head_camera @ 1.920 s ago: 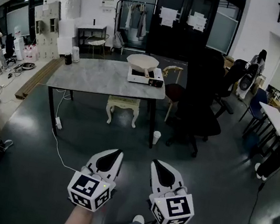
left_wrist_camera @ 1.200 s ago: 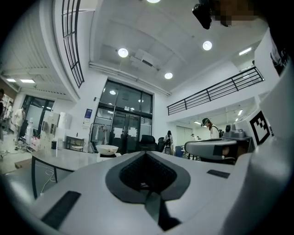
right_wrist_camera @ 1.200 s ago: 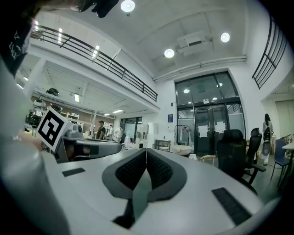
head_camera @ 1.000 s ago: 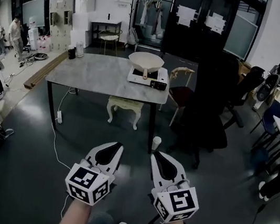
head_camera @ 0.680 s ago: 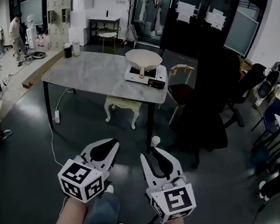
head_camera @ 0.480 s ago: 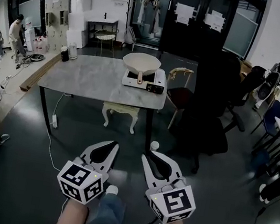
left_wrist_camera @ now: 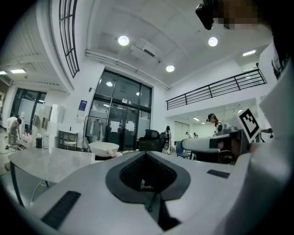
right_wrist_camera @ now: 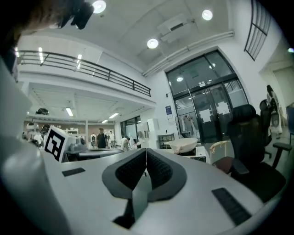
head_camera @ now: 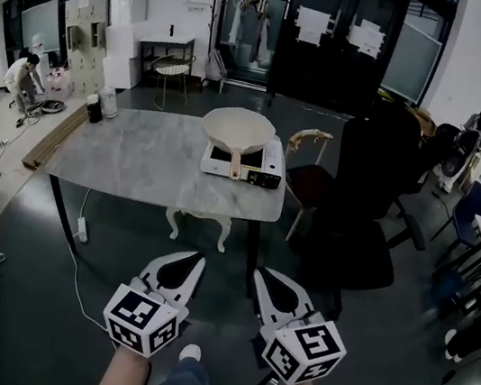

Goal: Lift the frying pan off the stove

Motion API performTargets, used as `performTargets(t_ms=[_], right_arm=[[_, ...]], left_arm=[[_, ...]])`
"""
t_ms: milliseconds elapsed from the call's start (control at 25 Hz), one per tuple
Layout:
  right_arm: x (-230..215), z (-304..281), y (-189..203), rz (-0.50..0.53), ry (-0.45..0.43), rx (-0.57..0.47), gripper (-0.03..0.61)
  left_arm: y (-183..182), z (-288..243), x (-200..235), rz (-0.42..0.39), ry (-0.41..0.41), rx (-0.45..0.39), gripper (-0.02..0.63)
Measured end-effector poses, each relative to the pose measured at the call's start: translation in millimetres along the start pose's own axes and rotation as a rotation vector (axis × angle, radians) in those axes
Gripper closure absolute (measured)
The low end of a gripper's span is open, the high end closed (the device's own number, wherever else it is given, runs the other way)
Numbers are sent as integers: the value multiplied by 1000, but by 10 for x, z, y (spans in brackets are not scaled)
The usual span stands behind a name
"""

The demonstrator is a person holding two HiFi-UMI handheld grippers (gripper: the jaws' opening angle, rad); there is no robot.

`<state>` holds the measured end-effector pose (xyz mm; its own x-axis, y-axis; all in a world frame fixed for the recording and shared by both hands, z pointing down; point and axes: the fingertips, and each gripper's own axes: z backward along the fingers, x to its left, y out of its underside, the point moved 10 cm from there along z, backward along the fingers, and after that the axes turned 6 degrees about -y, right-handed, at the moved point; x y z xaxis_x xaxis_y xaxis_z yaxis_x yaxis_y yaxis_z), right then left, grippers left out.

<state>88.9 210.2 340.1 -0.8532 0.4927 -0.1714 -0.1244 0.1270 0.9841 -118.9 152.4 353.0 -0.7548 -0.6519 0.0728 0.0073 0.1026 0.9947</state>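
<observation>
Sitting on a stove (head_camera: pixel 260 171) on the worktop (head_camera: pixel 136 160), well ahead of left gripper (head_camera: pixel 194 261) and right gripper (head_camera: pixel 261 274), both closed tight, empty: pale round frying pan (head_camera: pixel 237 129), handle pointing toward them. Stove's top mostly hidden beneath.

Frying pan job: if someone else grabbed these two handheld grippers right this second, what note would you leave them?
Left gripper: shut, empty, held low, well short of the table.
Right gripper: shut, empty, beside the left one.
Frying pan: sits on the stove near the table's right edge, with its handle pointing toward the person.
Done: nothing yet; the pan is untouched.
Left: step up to the table, open a gripper, close it on the handle, and lift the pan clear of the stove.
</observation>
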Motion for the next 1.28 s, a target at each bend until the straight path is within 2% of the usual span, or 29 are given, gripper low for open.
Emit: performTargets(t_ms=[120, 240, 400, 480, 640, 840, 1000, 1280], right_arm=[[-212, -335, -85, -59, -4, -35, 552], [-368, -655, -153, -109, -47, -46, 554], [-559, -1080, -186, -139, -79, -62, 554], [-637, -1263, -198, -127, -66, -49, 554], [-765, -1505, -167, -137, -20, -40, 554], [-938, -1692, -120, -128, 47, -10, 553], [-1098, -1831, -118, -146, 67, 25, 553], [-1599, -2143, -101, -177, 33, 42, 553]], left_arm=[[-29, -302, 269, -4, 13, 20, 600], [-81, -581, 520, 3, 41, 32, 601], [-131, -911, 864, 22, 61, -3, 600], [-136, -1054, 1024, 48, 76, -11, 600], [-84, -1298, 1272, 89, 102, 33, 600], [1, -1496, 1472, 168, 86, 78, 600], [62, -1660, 1554, 184, 85, 115, 597], [167, -2184, 1674, 290, 129, 200, 485]])
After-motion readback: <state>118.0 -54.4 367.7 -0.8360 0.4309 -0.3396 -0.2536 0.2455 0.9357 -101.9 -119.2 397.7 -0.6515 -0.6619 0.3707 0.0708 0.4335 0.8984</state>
